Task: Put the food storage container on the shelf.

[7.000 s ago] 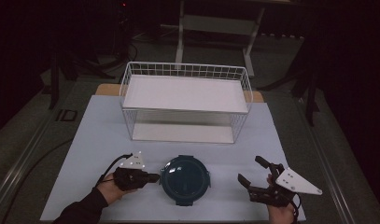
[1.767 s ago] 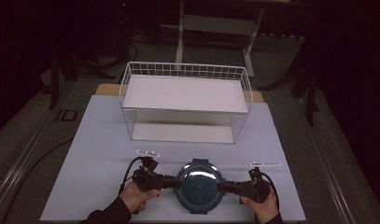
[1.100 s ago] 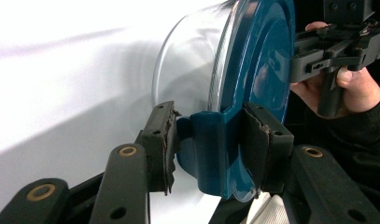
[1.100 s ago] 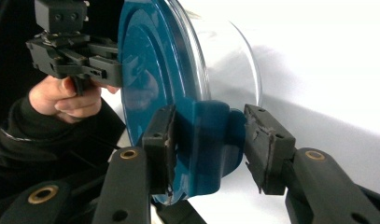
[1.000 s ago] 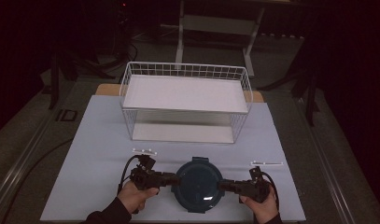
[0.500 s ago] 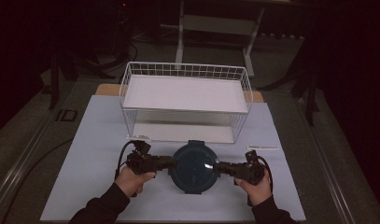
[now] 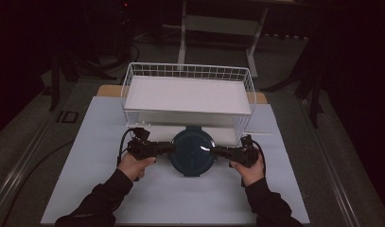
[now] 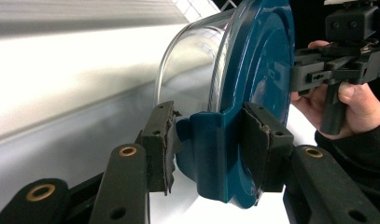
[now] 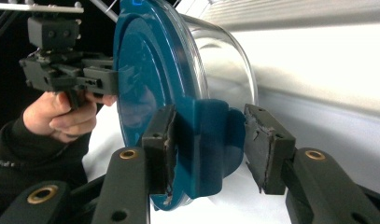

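Note:
A round glass container with a dark blue lid (image 7: 192,151) hangs between both grippers, just in front of the white wire basket (image 7: 247,82). My left gripper (image 7: 170,149) is shut on the lid's side tab (image 8: 211,154); the glass bowl (image 8: 192,60) bulges away on the far side of the lid. My right gripper (image 7: 215,151) is shut on the opposite tab (image 9: 204,140), with the lid (image 9: 141,70) seen edge-on and tilted. In each gripper view the other hand (image 8: 351,98) (image 9: 61,116) appears behind the lid, holding its gripper.
The wire basket has a flat white bottom (image 7: 188,94) and stands at the far middle of the white-covered table (image 7: 180,203). Dark floor and stand legs (image 7: 183,33) lie beyond the table.
Both grippers closed in on the container from its two sides and took hold of its tabs. Since then it has been raised and carried away from the person, toward the basket.

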### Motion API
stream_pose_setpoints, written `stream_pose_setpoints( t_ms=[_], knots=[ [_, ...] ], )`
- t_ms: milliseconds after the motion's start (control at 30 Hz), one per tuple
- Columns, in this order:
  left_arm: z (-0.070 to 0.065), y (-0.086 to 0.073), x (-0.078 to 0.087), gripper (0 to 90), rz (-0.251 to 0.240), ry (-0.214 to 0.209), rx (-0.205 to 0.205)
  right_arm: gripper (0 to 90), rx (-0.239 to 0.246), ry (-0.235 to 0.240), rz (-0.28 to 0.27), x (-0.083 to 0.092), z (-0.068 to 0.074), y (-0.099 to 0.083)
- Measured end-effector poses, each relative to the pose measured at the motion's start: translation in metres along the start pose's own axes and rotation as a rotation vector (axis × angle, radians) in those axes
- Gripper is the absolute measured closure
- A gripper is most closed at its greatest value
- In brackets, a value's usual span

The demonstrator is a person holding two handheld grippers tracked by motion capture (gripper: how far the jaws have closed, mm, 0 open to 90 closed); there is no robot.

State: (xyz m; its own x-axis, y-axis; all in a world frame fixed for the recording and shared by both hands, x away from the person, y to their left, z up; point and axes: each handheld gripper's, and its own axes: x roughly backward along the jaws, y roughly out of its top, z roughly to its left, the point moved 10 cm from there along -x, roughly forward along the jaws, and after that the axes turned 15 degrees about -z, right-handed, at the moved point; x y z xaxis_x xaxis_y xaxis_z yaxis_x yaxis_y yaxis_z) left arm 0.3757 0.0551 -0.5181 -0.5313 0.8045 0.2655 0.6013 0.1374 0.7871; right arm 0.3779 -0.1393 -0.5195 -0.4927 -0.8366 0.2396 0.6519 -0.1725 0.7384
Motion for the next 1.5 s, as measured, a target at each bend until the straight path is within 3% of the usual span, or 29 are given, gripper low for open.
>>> stream_pose_setpoints(
  t_ms=[233, 333, 400, 500, 767, 867, 933, 967, 1067, 1200, 1233, 1300, 1367, 1433, 1500],
  knots=[
    [0.016, 0.005, -0.011, 56.8, -0.016, 0.002, 0.002, 55.6, 0.013, -0.022, -0.011, -0.014, -0.016, 0.01],
    [0.024, 0.01, -0.015, 56.7, -0.026, 0.015, -0.026, 55.4, 0.014, -0.023, -0.017, -0.02, -0.022, 0.012],
    [0.024, 0.01, -0.015, 56.7, -0.026, 0.015, -0.026, 55.4, 0.019, -0.024, -0.02, -0.022, -0.024, 0.013],
    [0.035, 0.01, -0.022, 56.5, -0.031, 0.038, -0.033, 55.0, 0.01, -0.037, -0.019, -0.031, -0.035, 0.012],
    [0.044, 0.012, -0.029, 56.4, -0.07, 0.053, -0.033, 54.8, 0.009, -0.063, -0.022, -0.037, -0.044, 0.014],
    [0.05, 0.014, -0.031, 56.2, -0.078, 0.034, -0.013, 54.8, 0.035, -0.078, -0.041, -0.04, -0.047, 0.019],
    [0.053, 0.014, -0.032, 56.2, -0.088, 0.035, 0.007, 54.7, 0.037, -0.078, -0.047, -0.042, -0.048, 0.02],
    [0.053, 0.014, -0.033, 56.2, -0.093, 0.036, 0.035, 54.7, 0.029, -0.08, -0.048, -0.043, -0.049, 0.021],
    [0.058, 0.014, -0.033, 56.1, -0.107, 0.025, 0.059, 54.4, 0.025, -0.077, -0.062, -0.046, -0.05, 0.023],
    [0.058, 0.014, -0.033, 56.0, -0.109, 0.022, 0.047, 54.0, 0.034, -0.084, -0.075, -0.047, -0.05, 0.024],
    [0.062, 0.015, -0.034, 56.0, -0.113, 0.034, 0.011, 53.4, 0.034, -0.084, -0.075, -0.047, -0.05, 0.024],
    [0.063, 0.015, -0.036, 55.3, -0.121, 0.046, 0.003, 52.4, 0.073, -0.113, -0.108, -0.048, -0.054, 0.025],
    [0.062, 0.017, -0.037, 56.8, -0.151, 0.085, -0.046, 56.1, 0.125, -0.134, -0.131, -0.049, -0.052, 0.027],
    [0.065, 0.019, -0.038, 56.0, -0.165, 0.106, -0.04, 54.3, 0.159, -0.16, -0.14, -0.052, -0.052, 0.029],
    [0.066, 0.021, -0.039, 52.0, -0.168, 0.111, -0.092, 54.2, 0.151, -0.165, -0.145, -0.053, -0.054, 0.031]
  ],
)
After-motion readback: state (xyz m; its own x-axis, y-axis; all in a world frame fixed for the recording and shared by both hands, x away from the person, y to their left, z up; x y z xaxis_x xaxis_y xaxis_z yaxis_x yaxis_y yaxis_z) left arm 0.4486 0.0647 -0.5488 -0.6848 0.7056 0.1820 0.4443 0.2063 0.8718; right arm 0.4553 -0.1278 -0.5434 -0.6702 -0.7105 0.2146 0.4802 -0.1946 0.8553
